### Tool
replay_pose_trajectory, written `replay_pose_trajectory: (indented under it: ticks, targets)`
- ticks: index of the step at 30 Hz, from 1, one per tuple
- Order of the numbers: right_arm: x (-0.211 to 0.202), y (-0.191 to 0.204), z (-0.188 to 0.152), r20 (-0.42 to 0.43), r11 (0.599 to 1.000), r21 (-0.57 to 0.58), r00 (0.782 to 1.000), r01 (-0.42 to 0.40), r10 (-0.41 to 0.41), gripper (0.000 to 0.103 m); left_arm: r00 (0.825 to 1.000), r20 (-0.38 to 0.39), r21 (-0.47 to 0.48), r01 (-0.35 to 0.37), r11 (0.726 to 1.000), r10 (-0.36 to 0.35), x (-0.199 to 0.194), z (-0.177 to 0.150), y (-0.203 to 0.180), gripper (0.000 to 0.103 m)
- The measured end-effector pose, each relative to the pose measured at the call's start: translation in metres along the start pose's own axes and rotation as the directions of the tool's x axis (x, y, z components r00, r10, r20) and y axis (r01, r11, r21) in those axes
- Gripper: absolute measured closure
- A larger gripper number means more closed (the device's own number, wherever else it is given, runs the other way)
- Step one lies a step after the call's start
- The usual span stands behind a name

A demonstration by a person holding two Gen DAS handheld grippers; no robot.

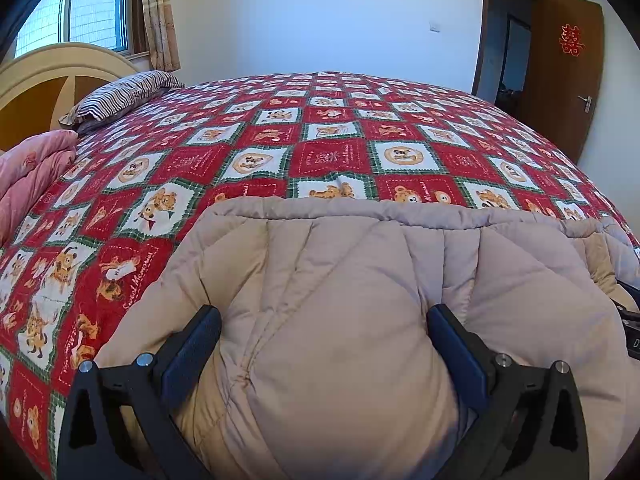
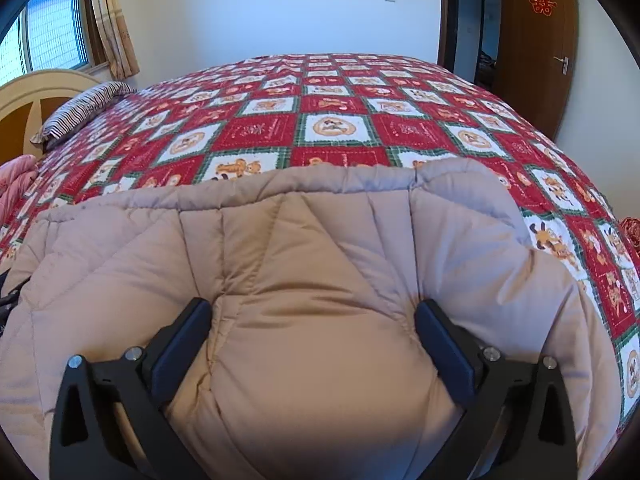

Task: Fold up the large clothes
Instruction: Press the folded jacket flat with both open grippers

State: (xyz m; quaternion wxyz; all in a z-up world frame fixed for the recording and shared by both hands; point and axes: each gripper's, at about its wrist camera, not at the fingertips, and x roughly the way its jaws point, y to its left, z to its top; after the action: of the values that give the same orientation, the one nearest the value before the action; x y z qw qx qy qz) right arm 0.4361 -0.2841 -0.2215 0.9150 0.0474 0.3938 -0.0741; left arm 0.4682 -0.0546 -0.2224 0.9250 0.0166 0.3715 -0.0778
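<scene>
Bedroom, big bed point(image 1: 328, 152) under a red bear-patchwork cover, striped pillow point(image 1: 120, 96) by the headboard. Your beige quilted coat point(image 1: 360, 280) lies on the near side of the bed, long axis running left to right, its piped edge facing the far wall. Left gripper point(image 1: 324, 344) and right gripper point(image 2: 312, 332) both stand spread wide, puffy padding bulging between the fingers, nothing clamped. It looks light, soft, springy and a bit slick, so take a stitched seam or the piped edge, not the loft.
</scene>
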Motion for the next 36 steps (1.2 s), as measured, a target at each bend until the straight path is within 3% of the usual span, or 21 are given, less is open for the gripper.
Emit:
replay_pose_trajectory:
  ticks: [24,28,30,33,36]
  targets:
    - [0.010,0.013,0.001,-0.037,0.994,-0.067,0.995,0.091,-0.094,0.000,1.000,-0.006,0.009,-0.008,1.000,0.008,0.001,0.000,-0.001,0.001]
    - [0.011,0.015,0.002,-0.042,0.992,-0.076,0.994,0.100,-0.103,0.000,0.999,-0.050,0.014,-0.009,1.000,0.010,-0.003,0.005,0.004,0.001]
    - [0.007,0.015,0.005,-0.054,0.992,-0.080,0.993,0.099,-0.103,0.000,0.997,-0.068,0.000,-0.033,0.999,0.033,-0.023,0.009,0.012,0.001]
    - [-0.018,0.014,0.009,-0.044,0.993,-0.023,0.993,0.113,-0.113,0.003,0.999,0.038,-0.026,-0.036,0.999,0.037,-0.070,0.009,0.028,0.001]
    - [-0.058,0.031,0.012,0.054,0.998,0.052,0.997,0.048,-0.051,0.003,0.993,0.084,-0.047,-0.081,0.996,0.085,-0.088,0.000,0.043,0.001]
